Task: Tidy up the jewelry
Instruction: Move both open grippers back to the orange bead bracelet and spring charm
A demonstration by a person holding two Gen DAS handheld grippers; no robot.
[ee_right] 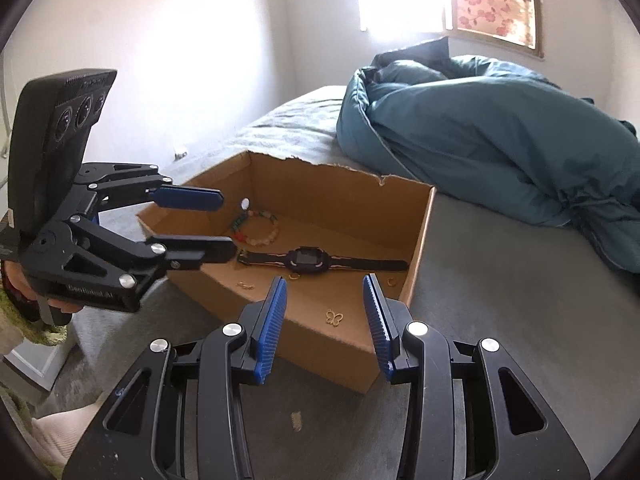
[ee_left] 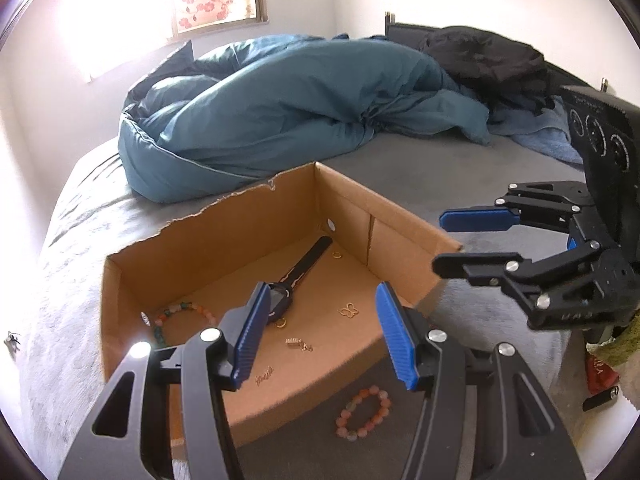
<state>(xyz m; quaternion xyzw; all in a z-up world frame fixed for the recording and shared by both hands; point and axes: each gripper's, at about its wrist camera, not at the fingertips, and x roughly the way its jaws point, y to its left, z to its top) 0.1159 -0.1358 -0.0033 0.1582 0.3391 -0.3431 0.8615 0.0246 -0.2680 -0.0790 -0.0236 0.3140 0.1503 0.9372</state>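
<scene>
An open cardboard box (ee_left: 200,248) (ee_right: 320,196) sits on the grey bed. On its floor lie a dark wristwatch (ee_left: 304,268) (ee_right: 308,260), a multicoloured bead bracelet (ee_left: 172,316) (ee_right: 258,228), a gold butterfly charm (ee_left: 349,310) (ee_right: 334,317) and small gold pieces. A pink bead bracelet (ee_left: 364,412) lies on the bed outside the box's near wall. My left gripper (ee_left: 320,340) (ee_right: 228,224) hovers open above the box's near side, nothing between its blue pads. My right gripper (ee_right: 326,320) (ee_left: 438,242) hangs open and empty over the box's other side.
A bunched teal duvet (ee_left: 280,112) (ee_right: 500,140) lies behind the box, with dark clothes (ee_left: 488,60) further back. A small gold clip (ee_right: 296,420) lies on the bed under the right gripper. A person's hand (ee_right: 24,288) holds the left gripper's handle.
</scene>
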